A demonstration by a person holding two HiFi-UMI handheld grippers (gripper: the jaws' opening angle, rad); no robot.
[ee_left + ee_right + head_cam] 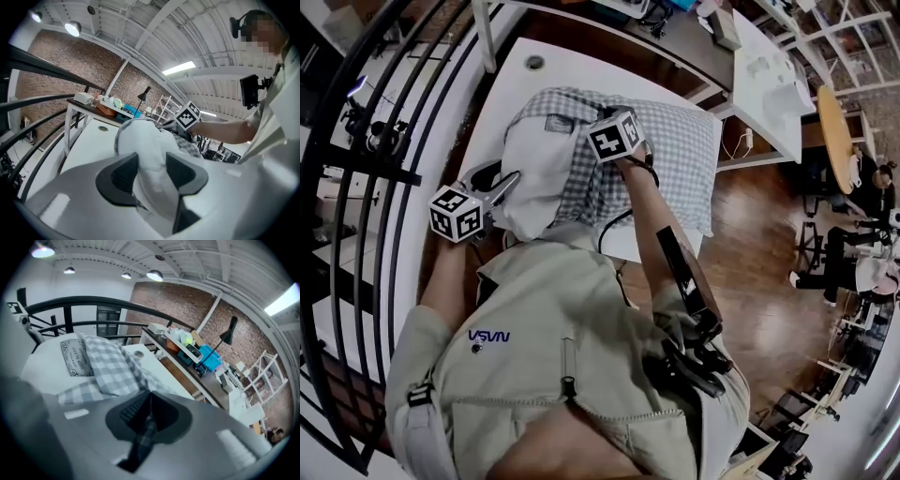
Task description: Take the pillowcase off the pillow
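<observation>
Pillowcase about half off; pillow bare at near-left end. Left gripper grasps the pillow. Right gripper is clenched on pillowcase cloth.

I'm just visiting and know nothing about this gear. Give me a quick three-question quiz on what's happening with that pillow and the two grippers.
1. True or false: the right gripper is shut on the checked pillowcase.
2. The jaws of the left gripper have between them: A) the white pillow; B) a book; C) nothing.
3. Fill in: the pillow lies on a white ____.
Key: 1 true; 2 A; 3 table.
</observation>
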